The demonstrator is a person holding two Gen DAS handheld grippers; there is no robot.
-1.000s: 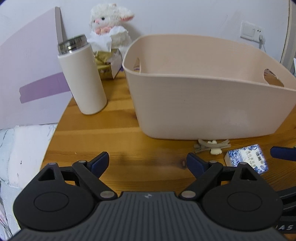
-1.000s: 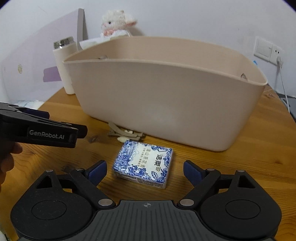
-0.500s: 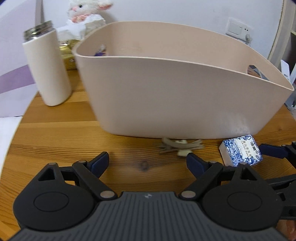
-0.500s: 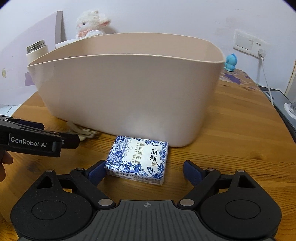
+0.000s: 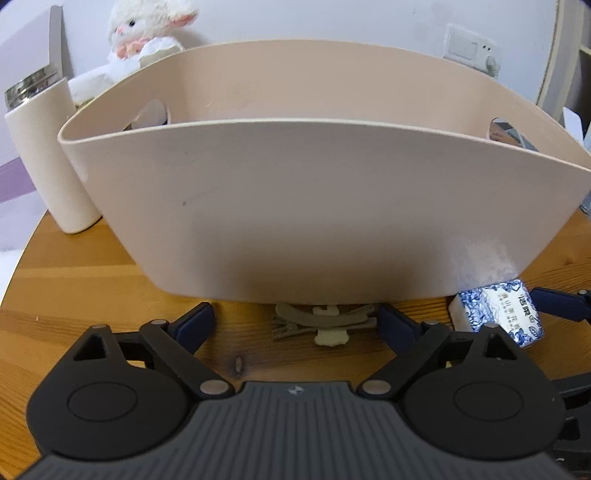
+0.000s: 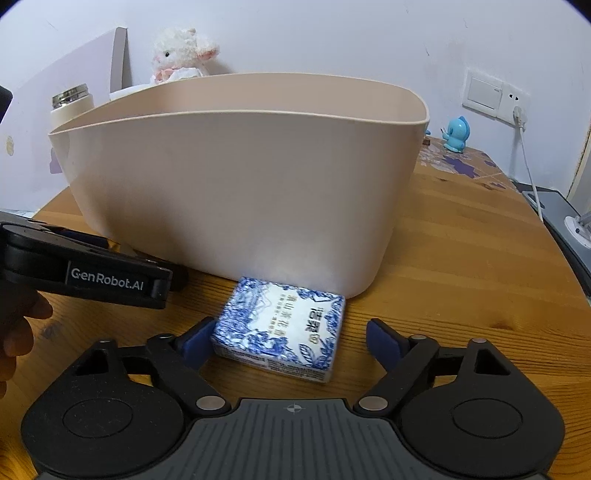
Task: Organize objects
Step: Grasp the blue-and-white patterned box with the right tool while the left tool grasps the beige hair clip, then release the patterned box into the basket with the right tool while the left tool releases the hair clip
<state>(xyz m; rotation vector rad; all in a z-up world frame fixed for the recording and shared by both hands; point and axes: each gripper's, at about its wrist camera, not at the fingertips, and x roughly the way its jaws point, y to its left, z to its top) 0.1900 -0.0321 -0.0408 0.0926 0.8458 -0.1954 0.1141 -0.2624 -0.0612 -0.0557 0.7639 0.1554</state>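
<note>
A large beige plastic basket (image 5: 314,206) stands on the round wooden table (image 5: 85,280); it also shows in the right wrist view (image 6: 236,192). A beige hair clip (image 5: 325,323) lies at its base, between the open fingers of my left gripper (image 5: 295,323). A blue-and-white tissue pack (image 6: 282,334) lies in front of the basket, between the open fingers of my right gripper (image 6: 291,339), its left end touching the left finger. The pack also shows in the left wrist view (image 5: 498,312). The left gripper's body (image 6: 92,273) shows in the right wrist view.
A white thermos (image 5: 48,155) stands left of the basket. A plush lamb (image 5: 147,33) and a lilac board (image 5: 22,66) are behind. A blue toy figure (image 6: 456,134), a wall socket with a cable (image 6: 517,110) and a grey device (image 6: 561,214) are at the right.
Both grippers have moved forward toward the basket. The hair clip now lies between the left fingers and the tissue pack between the right fingers. Both stay open.
</note>
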